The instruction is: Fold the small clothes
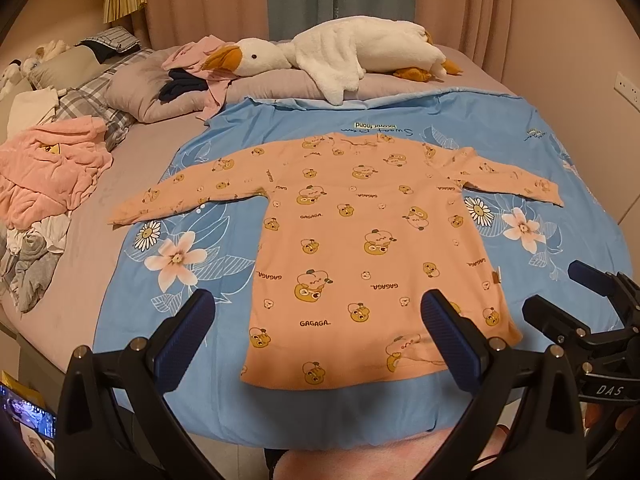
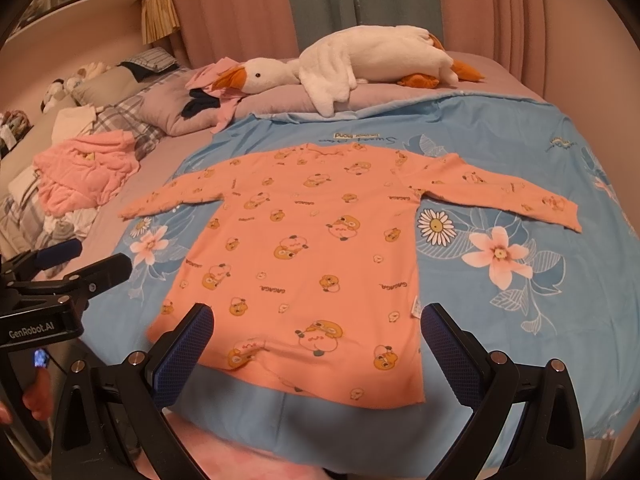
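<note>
Looking at the orange long-sleeve top (image 1: 360,248), it's spread flat and face-up on the blue floral sheet (image 1: 540,128) that covers the near part of the bed, hem toward the sheet's near edge, neckline toward the far edge, both sleeves stretched out to the sides. My guess is it's thin knit cotton, so very light, floppy, zero stiffness. It'll drape and bunch the moment you lift it, and it probably clings a bit to the sheet underneath instead of sliding. Not fragile at all. I'd pinch it at the edges: a sleeve cuff or a shoulder seam plus the matching hem corner, single layer only so you don't grab the sheet with it.

The tongs: the left gripper (image 1: 320,336) hovers over the hem end, fingers spread wide apart, nothing between them, and as far as I can tell not touching the fabric. The right gripper (image 2: 316,348) looks the same, spread wide above the hem, empty.

Farther out there's a big plush goose (image 1: 340,56) lying along the sheet's far edge, and a pile of pink clothes (image 1: 48,168) off the left edge.
</note>
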Available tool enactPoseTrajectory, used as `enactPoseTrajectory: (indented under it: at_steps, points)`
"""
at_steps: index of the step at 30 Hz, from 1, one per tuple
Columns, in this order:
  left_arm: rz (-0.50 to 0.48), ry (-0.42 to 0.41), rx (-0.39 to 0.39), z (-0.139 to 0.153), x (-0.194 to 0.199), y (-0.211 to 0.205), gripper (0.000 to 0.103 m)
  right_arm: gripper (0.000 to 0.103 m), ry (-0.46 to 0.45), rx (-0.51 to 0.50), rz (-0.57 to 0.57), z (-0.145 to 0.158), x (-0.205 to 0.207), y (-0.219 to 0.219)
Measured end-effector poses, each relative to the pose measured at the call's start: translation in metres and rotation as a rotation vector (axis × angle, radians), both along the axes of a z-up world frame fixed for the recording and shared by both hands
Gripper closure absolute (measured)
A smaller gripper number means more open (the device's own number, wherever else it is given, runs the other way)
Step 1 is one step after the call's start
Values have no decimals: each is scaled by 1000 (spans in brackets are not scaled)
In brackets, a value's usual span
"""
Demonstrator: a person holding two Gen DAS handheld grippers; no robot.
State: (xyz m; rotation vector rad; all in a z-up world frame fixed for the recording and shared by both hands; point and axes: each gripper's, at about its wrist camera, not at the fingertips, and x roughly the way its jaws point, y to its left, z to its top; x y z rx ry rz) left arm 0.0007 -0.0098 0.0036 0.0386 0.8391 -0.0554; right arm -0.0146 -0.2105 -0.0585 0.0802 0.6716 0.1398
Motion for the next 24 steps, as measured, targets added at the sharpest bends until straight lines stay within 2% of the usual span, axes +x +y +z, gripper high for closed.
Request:
enactPoseTrajectory:
  at_steps: [24]
  points:
    - [11,19,-15,-2,5,6,0,1,14,5,2,1,4,1]
